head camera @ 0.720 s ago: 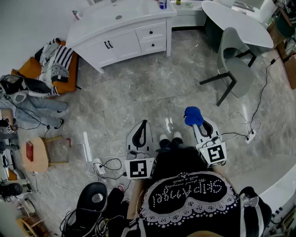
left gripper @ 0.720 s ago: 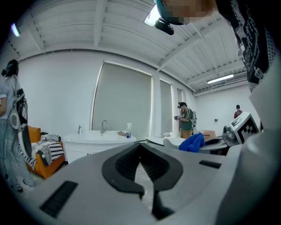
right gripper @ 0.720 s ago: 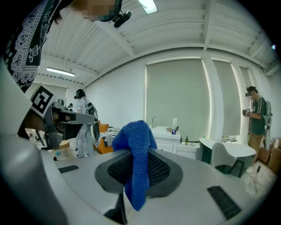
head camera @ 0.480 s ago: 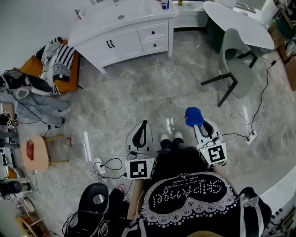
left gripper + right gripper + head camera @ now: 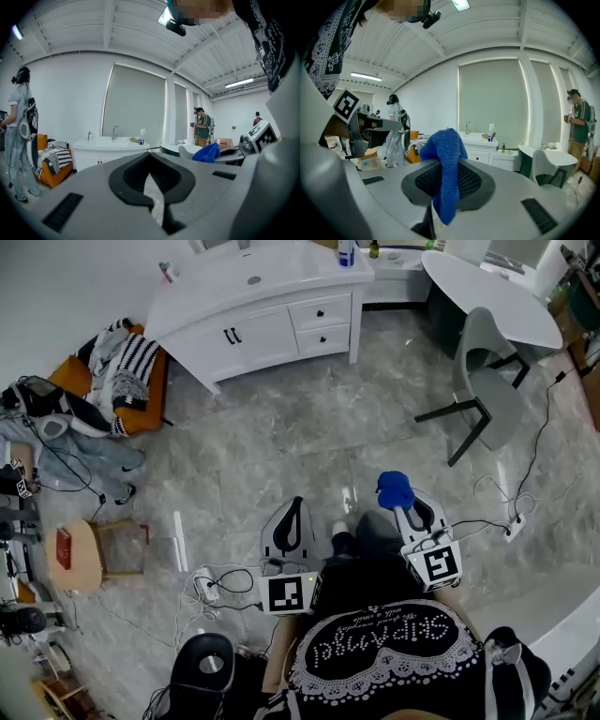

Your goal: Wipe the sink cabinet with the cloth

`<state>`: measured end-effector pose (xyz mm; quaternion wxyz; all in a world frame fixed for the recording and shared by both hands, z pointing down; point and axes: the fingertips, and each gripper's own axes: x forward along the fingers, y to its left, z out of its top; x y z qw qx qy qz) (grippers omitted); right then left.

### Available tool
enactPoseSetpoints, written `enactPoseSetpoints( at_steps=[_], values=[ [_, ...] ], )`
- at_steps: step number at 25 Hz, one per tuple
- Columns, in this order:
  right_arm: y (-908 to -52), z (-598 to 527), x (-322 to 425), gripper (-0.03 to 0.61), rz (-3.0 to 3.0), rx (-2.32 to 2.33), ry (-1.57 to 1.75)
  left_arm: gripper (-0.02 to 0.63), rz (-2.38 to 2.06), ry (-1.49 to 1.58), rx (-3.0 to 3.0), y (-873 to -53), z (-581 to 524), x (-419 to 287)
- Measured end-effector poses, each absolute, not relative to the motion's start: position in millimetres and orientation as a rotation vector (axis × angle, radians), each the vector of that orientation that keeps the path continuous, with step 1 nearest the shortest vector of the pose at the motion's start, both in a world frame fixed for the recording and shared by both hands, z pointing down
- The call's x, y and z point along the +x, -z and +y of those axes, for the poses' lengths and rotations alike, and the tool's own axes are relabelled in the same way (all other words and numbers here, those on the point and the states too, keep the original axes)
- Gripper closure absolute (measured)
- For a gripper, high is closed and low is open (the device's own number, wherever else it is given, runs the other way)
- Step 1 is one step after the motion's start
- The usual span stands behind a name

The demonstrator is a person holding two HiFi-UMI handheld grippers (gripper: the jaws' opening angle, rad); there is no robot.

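While in right claw [image 5: 401,502], blue cloth [image 5: 393,486]

left gripper [image 5: 294,509]: jaws together | right gripper [image 5: 401,502]: jaws clamping cloth [image 5: 393,484]

Staged room in studio: sink cabinet [image 5: 272,334], round table [image 5: 487,296], floor cables [image 5: 225,579]

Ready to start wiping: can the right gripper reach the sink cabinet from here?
Probably not: the right gripper, holding the cloth, is across open floor from the sink cabinet. Nothing blocks the way.
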<state>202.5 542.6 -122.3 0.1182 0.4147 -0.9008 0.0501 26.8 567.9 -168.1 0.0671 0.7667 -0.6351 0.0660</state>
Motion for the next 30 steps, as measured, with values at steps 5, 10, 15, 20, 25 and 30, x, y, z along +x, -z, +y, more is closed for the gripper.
enactPoseSetpoints(
  at_steps=[5,10,15,20,25,30],
  values=[
    [114,521,206,0.52,-2.602,1.202,-0.18,0.609,-1.876,-0.21,2.28,156,543,26],
    [106,476,211,0.52,-2.584,1.185,-0.208,0.609,-1.871,-0.205,2.246,148,497,26],
    [116,412,219,0.52,-2.641,1.157,-0.184,0.611,-1.92,-0.186,2.243,156,438,36],
    [122,351,246,0.52,-2.658,1.151,-0.148,0.609,-1.97,-0.16,2.234,167,383,55],
    [119,312,275,0.52,-2.653,1.152,-0.14,0.609,-2.021,-0.127,2.224,175,347,72],
    [112,293,286,0.52,-2.648,1.162,-0.181,0.609,-2.025,-0.143,2.23,176,327,78]
  ],
)
